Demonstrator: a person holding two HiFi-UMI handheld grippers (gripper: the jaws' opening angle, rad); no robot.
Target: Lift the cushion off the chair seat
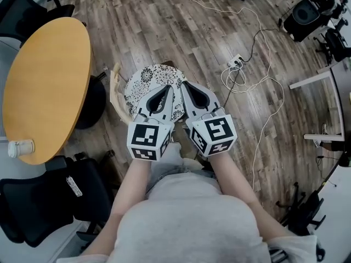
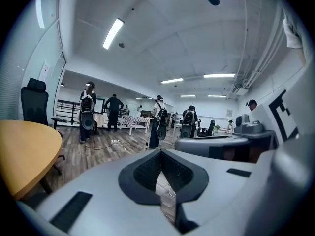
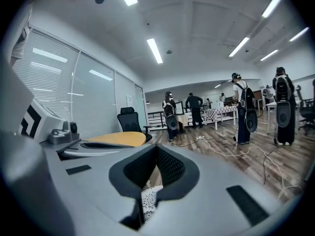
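Two closed tools hover side by side over floral cushion on wooden chair: left gripper jaws together, empty; right gripper likewise.

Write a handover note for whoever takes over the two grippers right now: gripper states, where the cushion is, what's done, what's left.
Left gripper: jaws shut, nothing held, over the cushion.
Right gripper: jaws shut, nothing held, right beside the left one, tips close together.
Cushion: round, black-and-white floral, lying on the wooden chair next to the round table.
Done: both grippers are in place over the cushion. Contact with it can't be told.
Left: nothing is gripped yet. Probably open the jaws, take the cushion by its edge and lift it off the seat.
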